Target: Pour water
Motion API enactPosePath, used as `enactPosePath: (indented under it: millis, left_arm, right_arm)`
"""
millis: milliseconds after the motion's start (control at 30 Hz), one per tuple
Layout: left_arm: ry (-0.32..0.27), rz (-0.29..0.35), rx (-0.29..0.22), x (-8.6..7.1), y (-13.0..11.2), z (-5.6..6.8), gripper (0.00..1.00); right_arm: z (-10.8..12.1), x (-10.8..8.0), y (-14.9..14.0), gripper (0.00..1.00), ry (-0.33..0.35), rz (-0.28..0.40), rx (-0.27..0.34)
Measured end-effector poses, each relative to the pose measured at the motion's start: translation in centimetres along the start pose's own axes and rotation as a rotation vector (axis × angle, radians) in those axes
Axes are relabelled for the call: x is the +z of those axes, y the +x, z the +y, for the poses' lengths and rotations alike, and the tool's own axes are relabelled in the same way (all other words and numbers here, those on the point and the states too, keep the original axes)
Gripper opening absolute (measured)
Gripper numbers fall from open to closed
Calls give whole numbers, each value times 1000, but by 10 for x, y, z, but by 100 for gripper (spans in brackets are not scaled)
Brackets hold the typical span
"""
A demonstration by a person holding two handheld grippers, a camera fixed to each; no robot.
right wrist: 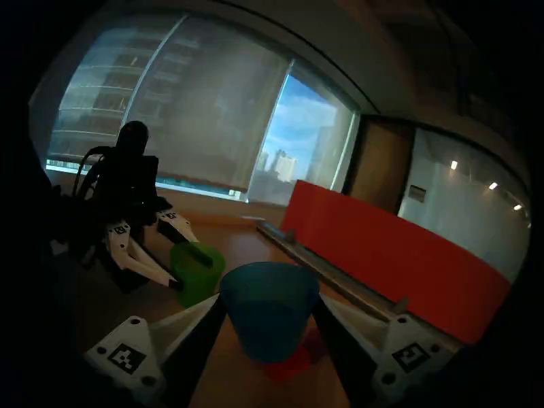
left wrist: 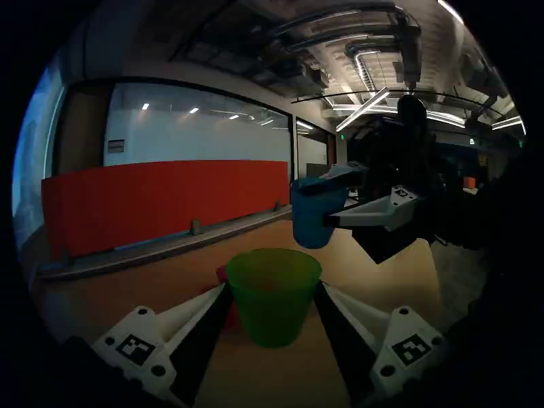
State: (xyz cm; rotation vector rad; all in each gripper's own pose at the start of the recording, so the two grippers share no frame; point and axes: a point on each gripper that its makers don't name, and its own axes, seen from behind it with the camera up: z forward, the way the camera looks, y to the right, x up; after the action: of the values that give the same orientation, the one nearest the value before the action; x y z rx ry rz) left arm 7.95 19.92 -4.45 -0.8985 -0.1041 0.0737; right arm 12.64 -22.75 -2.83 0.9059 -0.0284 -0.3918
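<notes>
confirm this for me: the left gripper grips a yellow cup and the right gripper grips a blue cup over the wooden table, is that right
Not quite. The left gripper grips a green cup, not a yellow one, as the left gripper view shows. The rest holds: the right gripper grips a blue cup over the wooden table.

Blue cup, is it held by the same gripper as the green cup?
No, the blue cup sits between the fingers of the right gripper, while the left gripper grips the green cup.
</notes>
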Motion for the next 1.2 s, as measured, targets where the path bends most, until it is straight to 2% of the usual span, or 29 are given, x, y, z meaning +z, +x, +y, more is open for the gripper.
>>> enactPosePath:
  millis: [667,1200]
  left_arm:
    - [-29,-13,5,8,-2,7,84]
    - [-53,-9,5,14,1,16,84]
  right_arm:
    - [13,16,27,89,-3,-21,-228]
    - [18,25,56,89,-14,-22,-449]
